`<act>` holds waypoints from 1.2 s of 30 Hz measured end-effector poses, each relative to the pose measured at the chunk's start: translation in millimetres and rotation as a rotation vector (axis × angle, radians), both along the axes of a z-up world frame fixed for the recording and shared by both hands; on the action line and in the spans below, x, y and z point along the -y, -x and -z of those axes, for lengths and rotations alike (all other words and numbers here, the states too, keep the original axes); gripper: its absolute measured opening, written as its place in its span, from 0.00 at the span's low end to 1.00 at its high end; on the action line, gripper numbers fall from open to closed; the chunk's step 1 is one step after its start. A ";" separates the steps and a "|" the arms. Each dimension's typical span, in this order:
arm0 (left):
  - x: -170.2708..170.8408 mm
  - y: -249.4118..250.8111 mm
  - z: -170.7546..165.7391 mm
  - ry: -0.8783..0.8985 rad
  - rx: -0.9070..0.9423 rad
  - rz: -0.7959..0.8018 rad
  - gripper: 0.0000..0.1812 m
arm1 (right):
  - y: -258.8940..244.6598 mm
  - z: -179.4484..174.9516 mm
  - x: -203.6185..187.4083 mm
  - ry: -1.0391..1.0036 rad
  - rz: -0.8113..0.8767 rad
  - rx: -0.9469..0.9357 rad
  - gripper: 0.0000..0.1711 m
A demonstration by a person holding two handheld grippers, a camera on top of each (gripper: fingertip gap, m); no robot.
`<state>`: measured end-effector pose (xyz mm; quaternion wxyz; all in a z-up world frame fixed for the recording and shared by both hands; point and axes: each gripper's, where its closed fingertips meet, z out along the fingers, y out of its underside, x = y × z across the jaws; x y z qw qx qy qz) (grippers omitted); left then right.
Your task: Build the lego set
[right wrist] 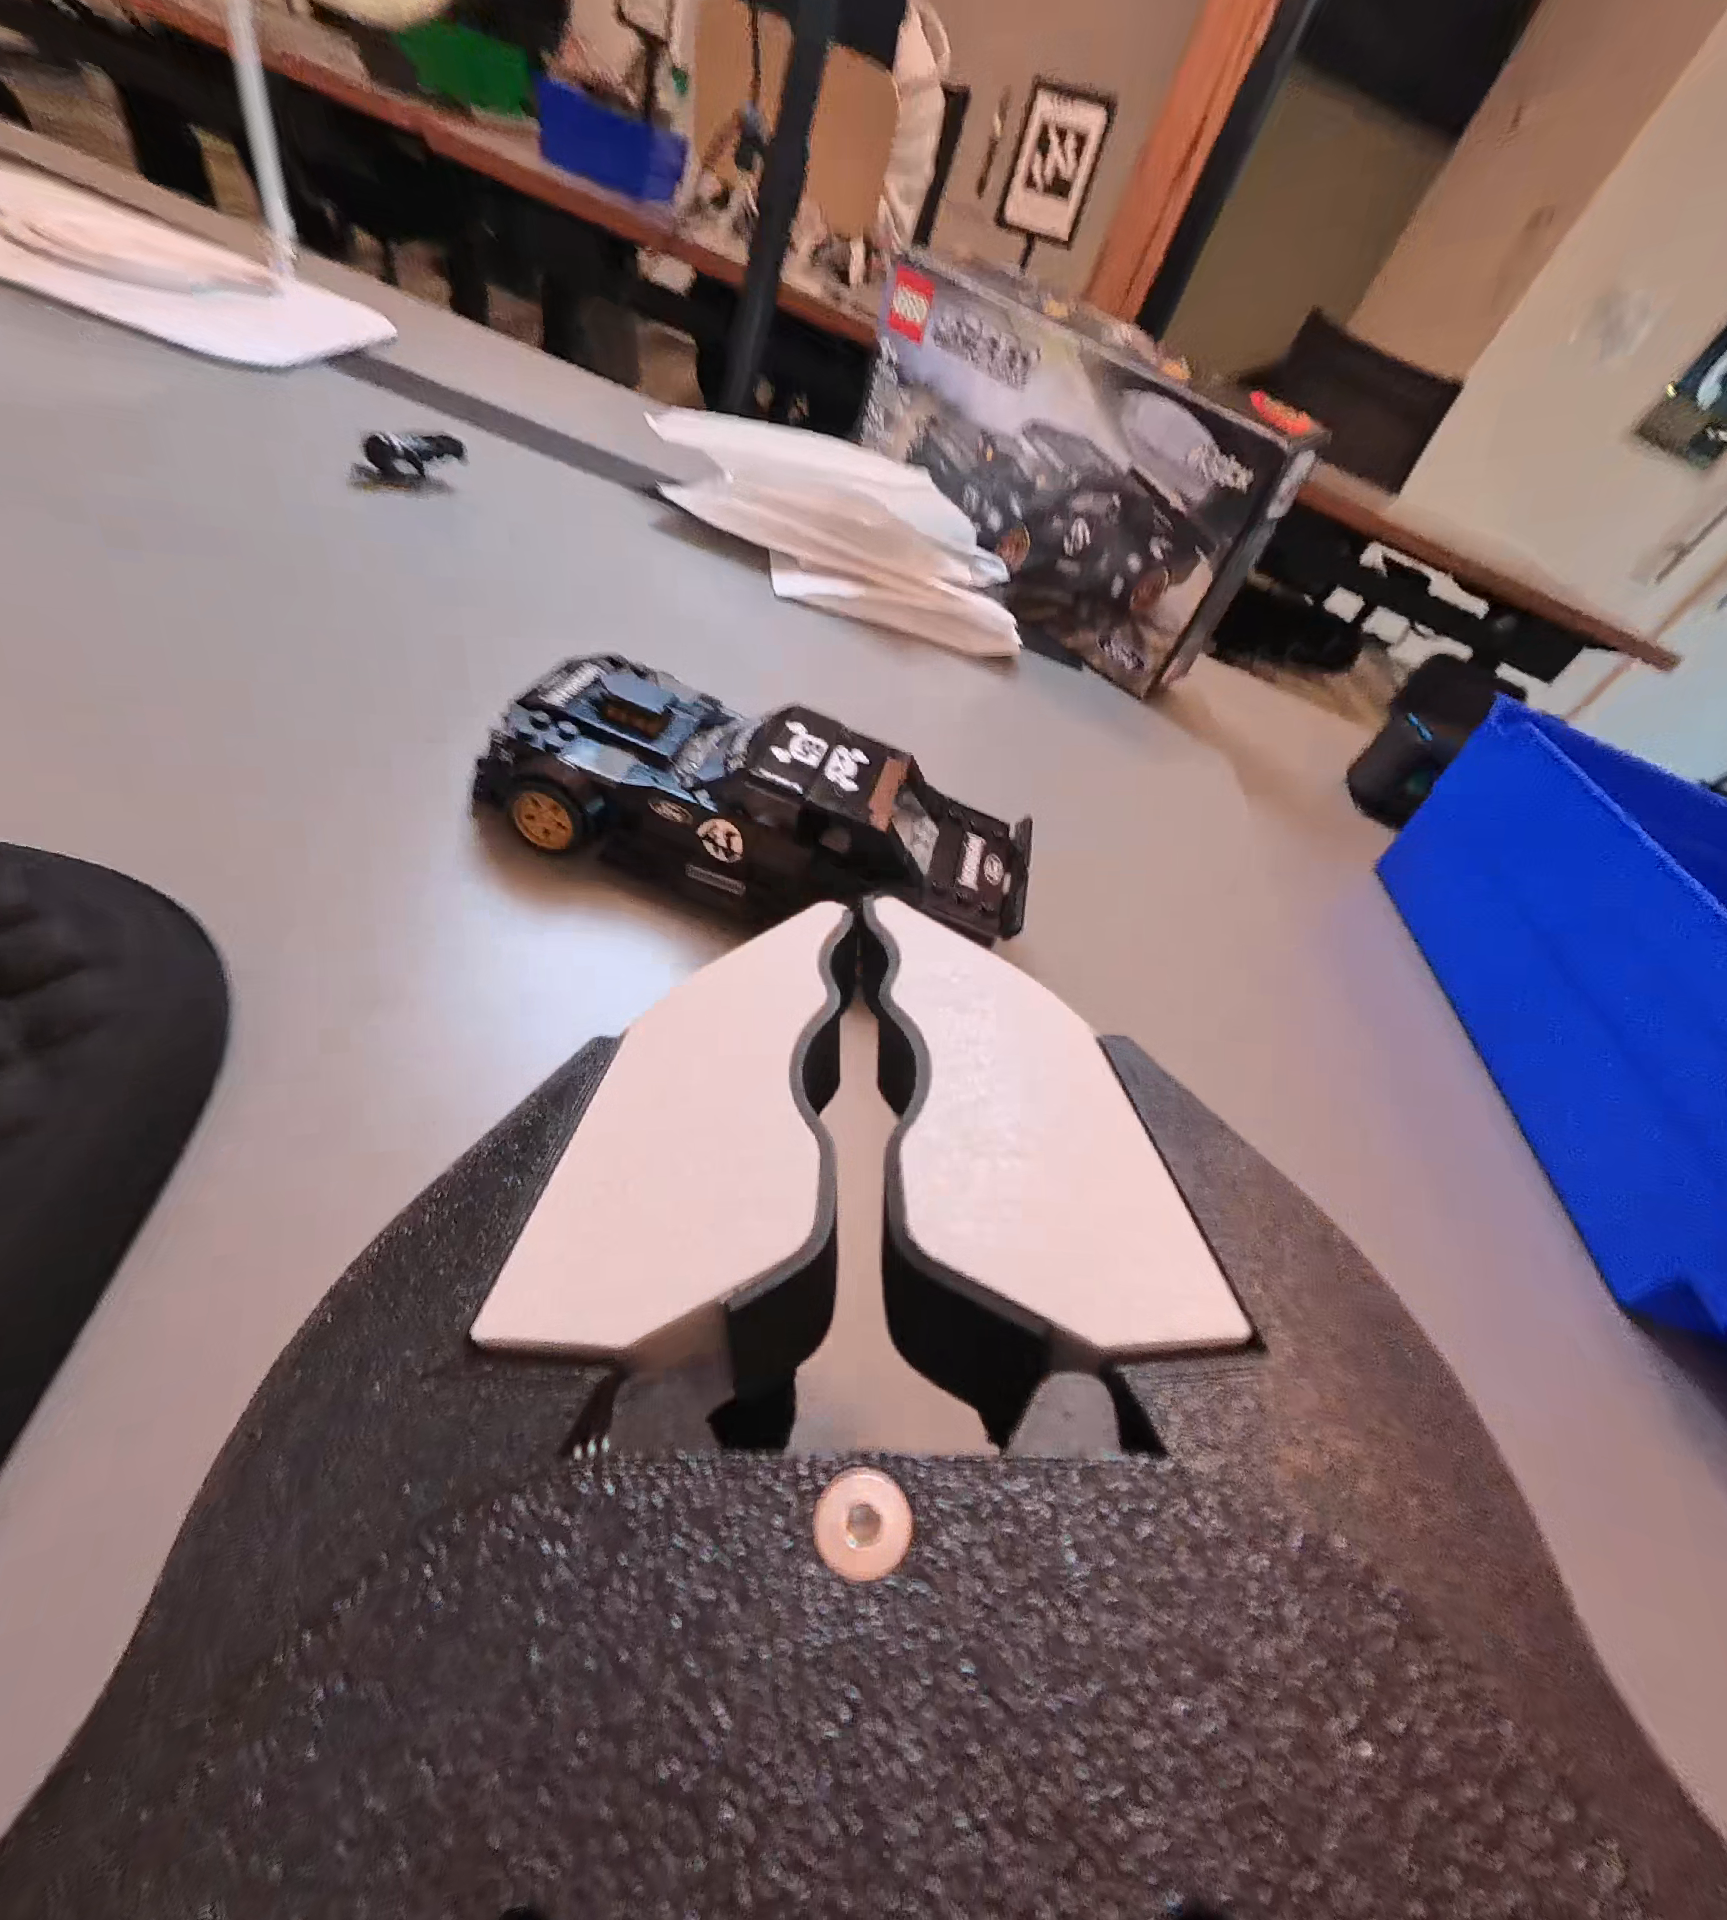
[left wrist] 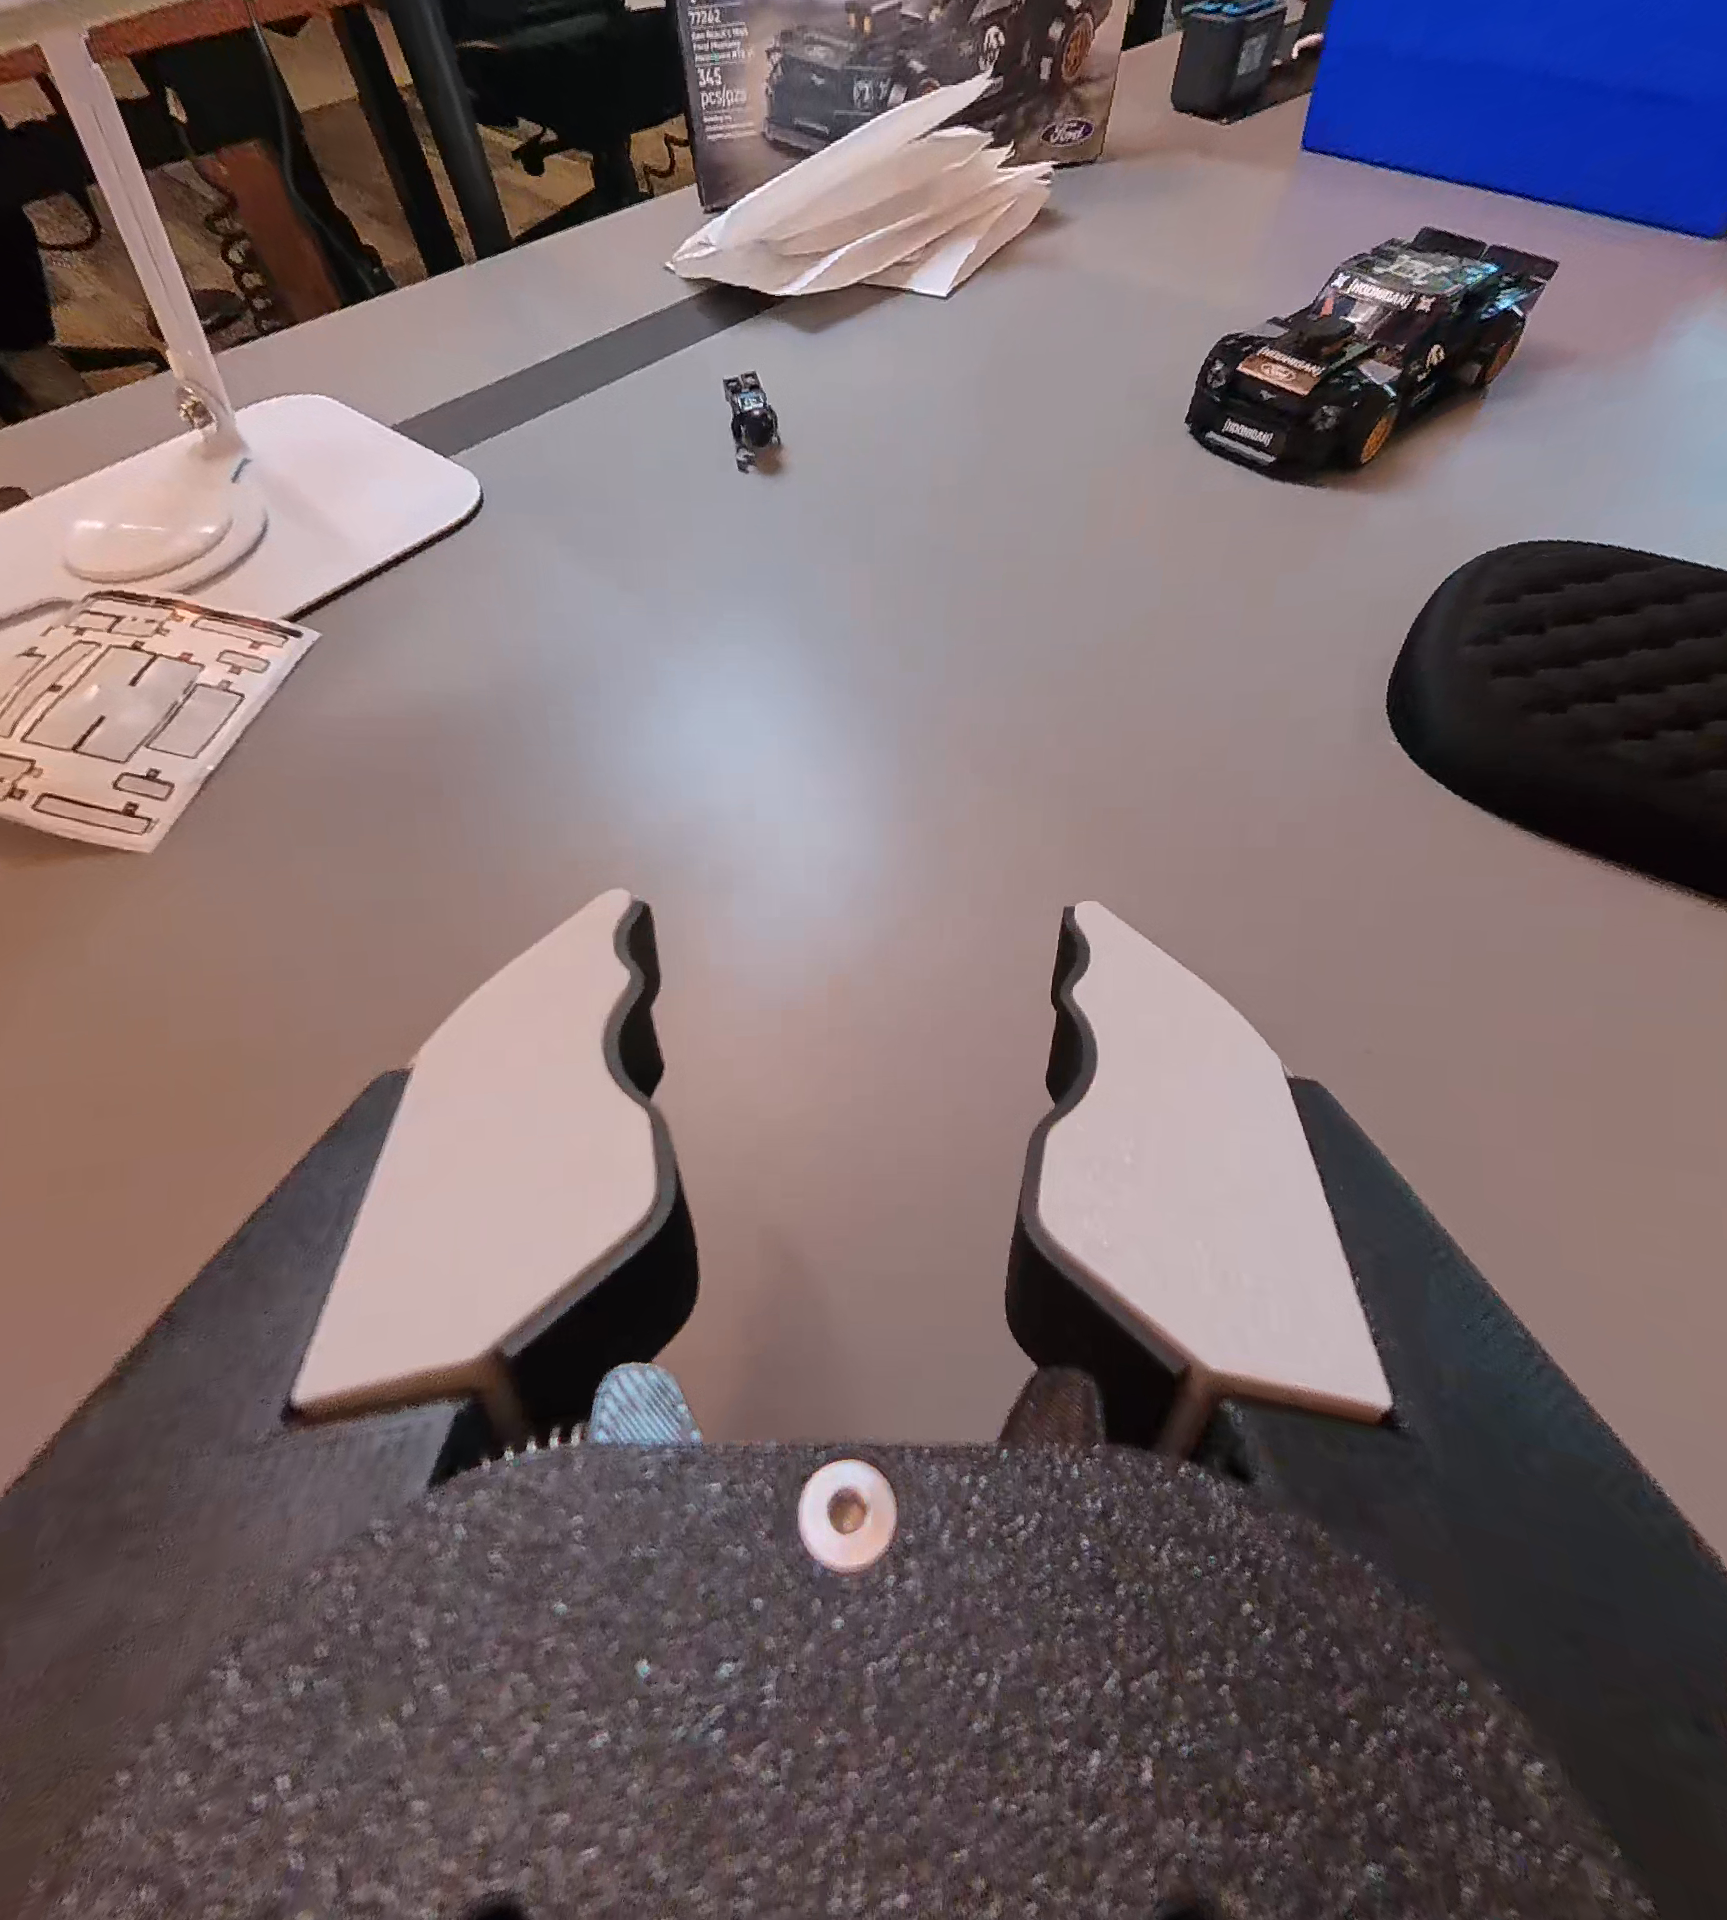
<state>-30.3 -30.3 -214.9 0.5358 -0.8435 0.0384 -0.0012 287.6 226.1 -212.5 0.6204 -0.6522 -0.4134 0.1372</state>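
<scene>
A built black lego car (left wrist: 1363, 348) with gold wheels stands on the grey table (left wrist: 838, 675) at the far right; in the right wrist view the car (right wrist: 734, 795) sits just beyond my fingertips. A small black lego figure (left wrist: 750, 421) lies alone farther back; it also shows in the right wrist view (right wrist: 407, 454). My left gripper (left wrist: 854, 914) is open and empty above bare table. My right gripper (right wrist: 859, 909) is shut with nothing between its pads, its tips close to the car's rear.
The lego box (left wrist: 890, 73) and white paper bags (left wrist: 869, 208) stand at the back. A white lamp base (left wrist: 246, 499) and a sticker sheet (left wrist: 100, 717) lie left. A black padded rest (left wrist: 1628, 717) is right. A blue bin (right wrist: 1617, 987) stands at the right. Some 40 cm of space lies between my two pairs of fingers. The small black lego figure (left wrist: 750, 421) lies around 30 cm away from my left fingertips.
</scene>
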 end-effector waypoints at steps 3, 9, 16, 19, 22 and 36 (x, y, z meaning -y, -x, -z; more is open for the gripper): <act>0.8 -3.6 3.6 0.008 0.014 0.001 0.41 | 12.6 14.6 -9.3 0.048 -0.032 0.132 0.14; -1.6 -11.2 11.3 0.048 -0.007 0.019 0.44 | 41.7 33.6 -34.5 0.154 -0.226 0.459 0.44; -4.0 -10.6 20.5 0.097 -0.020 0.001 0.44 | 59.8 46.1 -54.4 0.181 -0.324 0.727 0.37; -2.7 -5.7 22.2 0.113 -0.026 -0.021 0.44 | 57.2 51.7 -60.9 0.171 -0.309 0.802 0.33; -0.6 -2.0 24.3 0.127 -0.033 -0.040 0.44 | 58.8 52.0 -60.0 0.183 -0.318 0.808 0.33; 9.9 14.5 25.2 0.143 -0.074 -0.098 0.44 | 181.8 10.5 58.6 0.089 -0.582 0.528 0.33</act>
